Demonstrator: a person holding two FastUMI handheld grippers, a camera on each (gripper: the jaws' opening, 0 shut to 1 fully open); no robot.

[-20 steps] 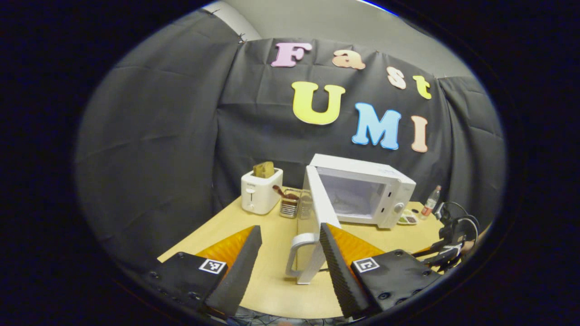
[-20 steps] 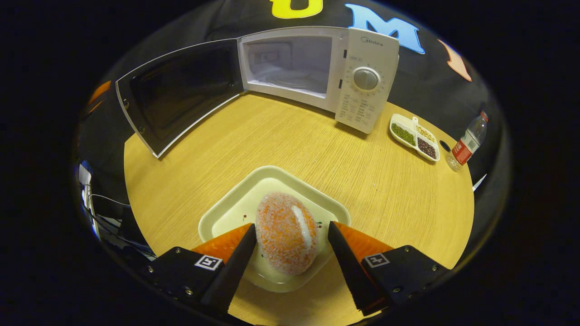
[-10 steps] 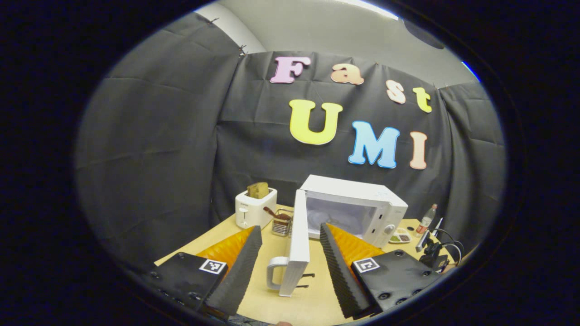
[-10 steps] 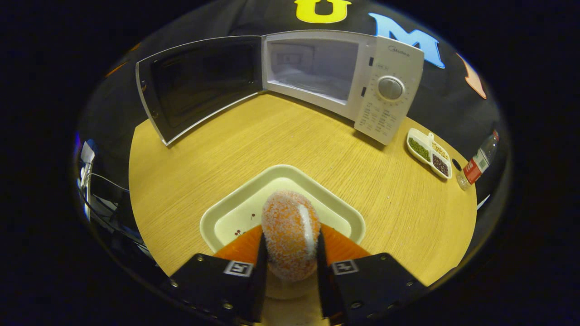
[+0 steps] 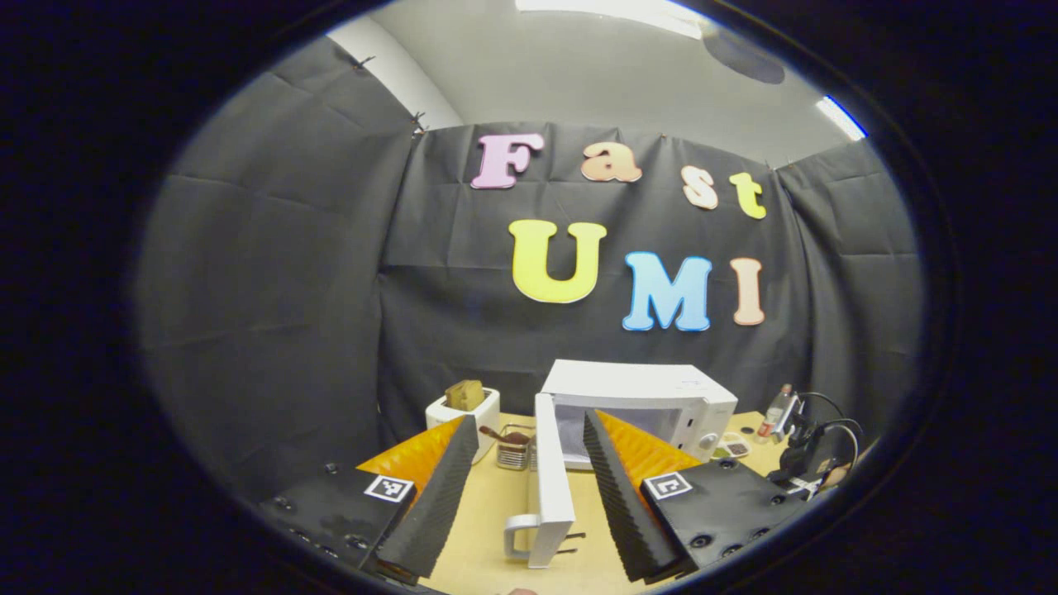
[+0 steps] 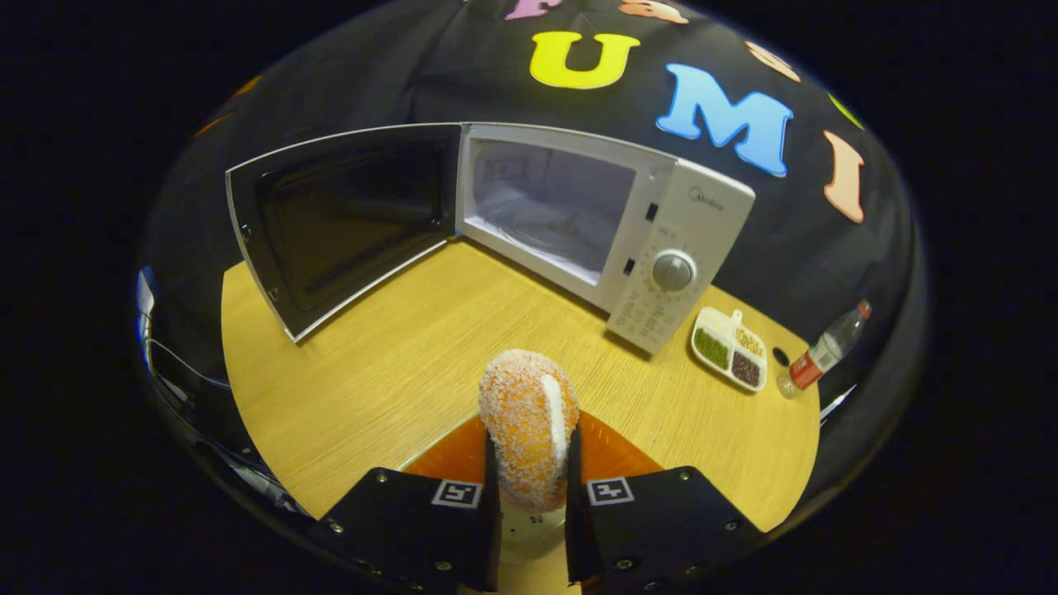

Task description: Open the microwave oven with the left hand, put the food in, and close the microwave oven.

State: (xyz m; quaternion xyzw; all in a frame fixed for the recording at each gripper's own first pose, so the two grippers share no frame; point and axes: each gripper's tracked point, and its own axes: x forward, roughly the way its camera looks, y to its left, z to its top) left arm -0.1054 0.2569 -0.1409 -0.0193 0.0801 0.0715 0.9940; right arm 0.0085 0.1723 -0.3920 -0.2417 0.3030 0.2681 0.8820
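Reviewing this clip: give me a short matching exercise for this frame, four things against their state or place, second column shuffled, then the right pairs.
Things:
1. microwave door
2. bread roll
3. left gripper
4. water bottle

States or places:
A. standing at the table's far right, beside the divided snack dish
B. swung wide open
C. clamped between the right gripper's fingers
D. open, holding nothing, the door's edge showing between its fingers

Pairs: 1-B, 2-C, 3-D, 4-A
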